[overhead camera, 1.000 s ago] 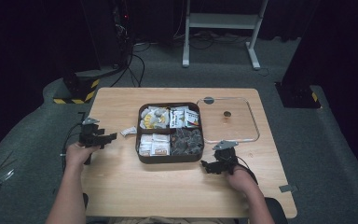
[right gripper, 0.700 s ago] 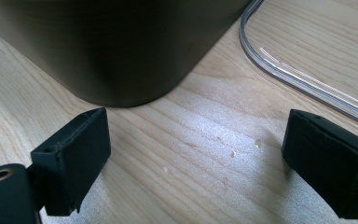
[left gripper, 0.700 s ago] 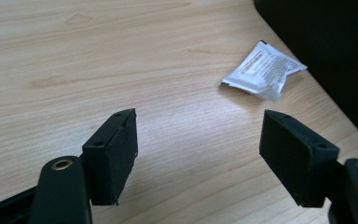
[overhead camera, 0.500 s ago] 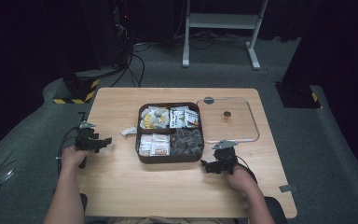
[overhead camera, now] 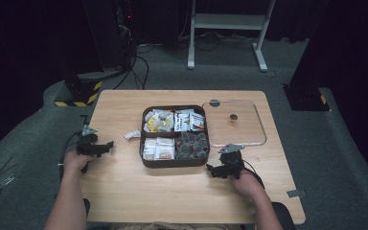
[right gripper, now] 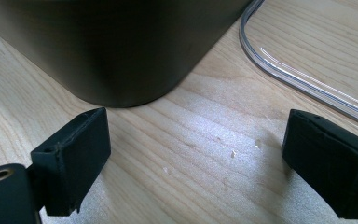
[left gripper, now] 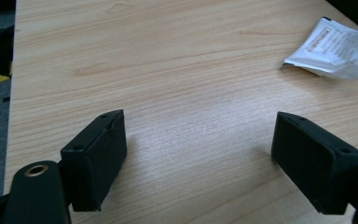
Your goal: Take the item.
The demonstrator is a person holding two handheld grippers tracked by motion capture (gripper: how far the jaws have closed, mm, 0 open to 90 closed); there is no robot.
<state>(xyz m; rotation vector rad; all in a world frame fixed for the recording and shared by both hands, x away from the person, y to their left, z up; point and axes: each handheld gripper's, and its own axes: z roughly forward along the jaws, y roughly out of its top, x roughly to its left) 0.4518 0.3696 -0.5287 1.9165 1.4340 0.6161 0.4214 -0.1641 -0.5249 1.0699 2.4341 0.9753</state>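
Observation:
A dark brown tray [overhead camera: 172, 164] with four compartments of small packets stands mid-table. A single white packet [overhead camera: 132, 134] lies on the wood just left of it, and it appears again at the top right of the left gripper view [left gripper: 335, 49]. My left gripper [overhead camera: 106, 145] rests low over the table's left part, pointing at that packet but well short of it. Its jaws have just been opening and stand open over bare wood [left gripper: 198, 140]. My right gripper [overhead camera: 212, 169] sits at the tray's front right corner, open and holding nothing [right gripper: 196, 135], with the tray wall [right gripper: 121, 46] close ahead.
A clear lid [overhead camera: 261, 129] with a small round knob lies flat to the right of the tray; its rim [right gripper: 307, 79] runs past my right gripper. Beyond the table are dark floor, cables and a white frame's legs.
My left gripper has sunk and drawn slightly back toward the table's left edge, and its jaws look wider. The right gripper has stayed put.

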